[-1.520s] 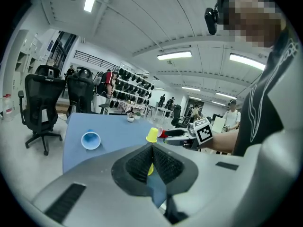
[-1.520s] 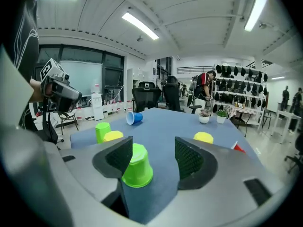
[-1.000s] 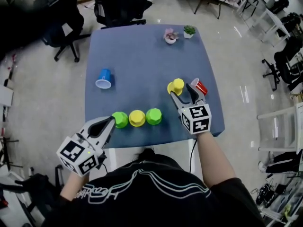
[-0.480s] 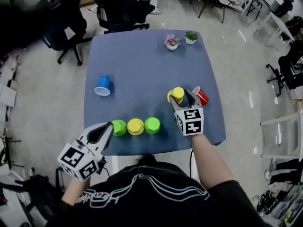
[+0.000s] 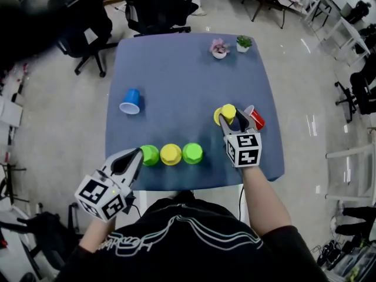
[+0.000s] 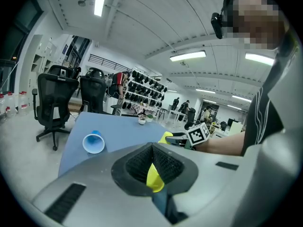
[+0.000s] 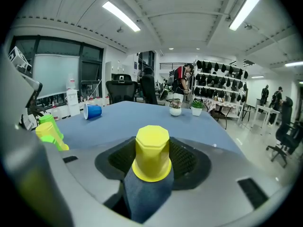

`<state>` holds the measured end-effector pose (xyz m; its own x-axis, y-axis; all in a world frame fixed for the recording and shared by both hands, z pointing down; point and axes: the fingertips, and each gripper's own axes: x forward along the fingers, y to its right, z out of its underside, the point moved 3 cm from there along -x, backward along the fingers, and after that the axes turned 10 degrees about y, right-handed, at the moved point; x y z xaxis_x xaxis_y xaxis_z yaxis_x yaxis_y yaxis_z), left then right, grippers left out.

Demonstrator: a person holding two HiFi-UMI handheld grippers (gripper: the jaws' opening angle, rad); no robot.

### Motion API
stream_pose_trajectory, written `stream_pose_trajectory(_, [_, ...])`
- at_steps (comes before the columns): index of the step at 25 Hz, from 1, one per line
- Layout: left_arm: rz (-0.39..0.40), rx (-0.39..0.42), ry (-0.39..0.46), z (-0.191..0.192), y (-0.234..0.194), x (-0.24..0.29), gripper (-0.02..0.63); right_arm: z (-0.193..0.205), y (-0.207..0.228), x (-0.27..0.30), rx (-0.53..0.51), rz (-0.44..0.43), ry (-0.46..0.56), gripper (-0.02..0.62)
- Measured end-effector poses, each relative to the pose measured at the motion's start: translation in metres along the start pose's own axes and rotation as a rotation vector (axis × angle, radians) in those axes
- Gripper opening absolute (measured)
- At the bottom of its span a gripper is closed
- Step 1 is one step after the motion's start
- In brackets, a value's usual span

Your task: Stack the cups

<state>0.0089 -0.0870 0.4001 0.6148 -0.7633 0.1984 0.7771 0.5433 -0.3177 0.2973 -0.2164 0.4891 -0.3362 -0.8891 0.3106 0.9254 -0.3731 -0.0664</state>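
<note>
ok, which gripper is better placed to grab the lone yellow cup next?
Right. The right gripper has its jaws astride the upside-down yellow cup and they have just been closing, with no firm grip showing yet. The left gripper is shut, off beside the row of three cups.

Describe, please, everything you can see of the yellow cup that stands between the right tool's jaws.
The yellow cup looks like smooth plastic, with a faceted, eight-sided body. It stands upside down on the blue table, flat base up and flared rim down, near the right edge. The right tool straddles it: the jaws, which have just been closing, stand on either side with a slight gap showing. Nothing is stacked on it.
</note>
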Motion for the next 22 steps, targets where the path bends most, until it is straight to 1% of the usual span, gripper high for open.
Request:
stream_pose_trajectory(4, [0.001,-0.005,-0.004,0.002,0.000,-0.005,0.023,-0.010,-0.001,-0.006,0.002,0.008,0.018,0.235])
stream_pose_trajectory(9, [0.011,-0.008,-0.015,-0.002,-0.003,-0.020,0.023,-0.036,-0.016,-0.021,0.008,0.009,0.058,0.235])
stream_pose_trajectory(14, [0.027,-0.009,-0.025,-0.009,-0.005,-0.039,0.025,-0.060,-0.042,-0.041,0.020,-0.030,0.094,0.233])
stream_pose_trajectory(17, [0.032,-0.016,-0.022,-0.010,-0.008,-0.049,0.024,-0.073,-0.063,-0.053,-0.020,-0.062,0.116,0.234])
stream_pose_trajectory(19, [0.032,-0.017,-0.011,-0.012,-0.009,-0.056,0.023,-0.082,-0.079,-0.061,-0.060,-0.087,0.132,0.233])
stream_pose_trajectory(22, [0.041,-0.018,0.007,-0.016,-0.009,-0.068,0.024,-0.094,-0.100,-0.073,-0.091,-0.123,0.157,0.233])
